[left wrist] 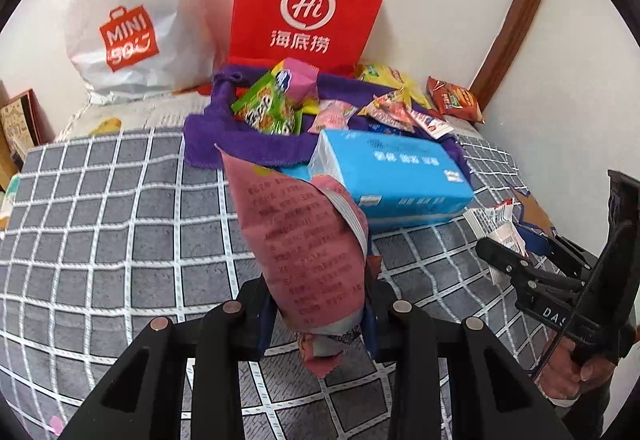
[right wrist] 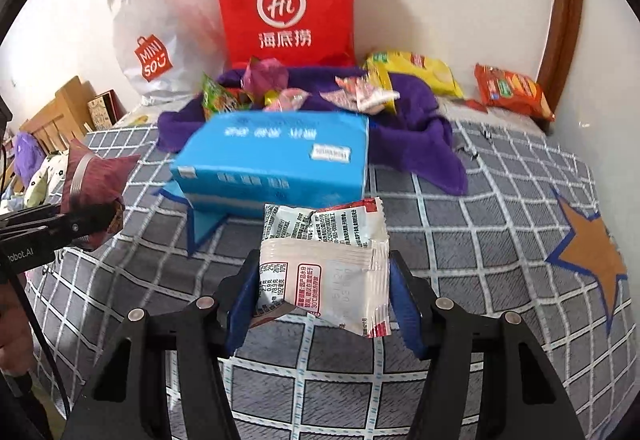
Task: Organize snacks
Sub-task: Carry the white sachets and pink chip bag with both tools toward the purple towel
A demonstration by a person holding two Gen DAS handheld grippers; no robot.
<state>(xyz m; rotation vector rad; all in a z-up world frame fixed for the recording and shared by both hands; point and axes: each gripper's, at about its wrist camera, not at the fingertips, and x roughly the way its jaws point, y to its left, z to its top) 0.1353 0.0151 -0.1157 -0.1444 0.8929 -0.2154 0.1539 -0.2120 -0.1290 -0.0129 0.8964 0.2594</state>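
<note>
Both claws are loaded: left claw (left wrist: 320, 314) pinches a crinkly maroon foil snack packet (left wrist: 308, 244) at lower centre, right claw (right wrist: 322, 294) grips a white plastic snack sachet (right wrist: 326, 264). Both hang over the grey checked bed (right wrist: 480, 240), and slick wrappers could slip out.

Glossy plastic white packet (right wrist: 324, 264) (crinkled)

tissue pack (right wrist: 276, 160) before towel (right wrist: 416, 120), snacks (right wrist: 292, 96) on towel — paper bag (right wrist: 286, 4) behind
</note>
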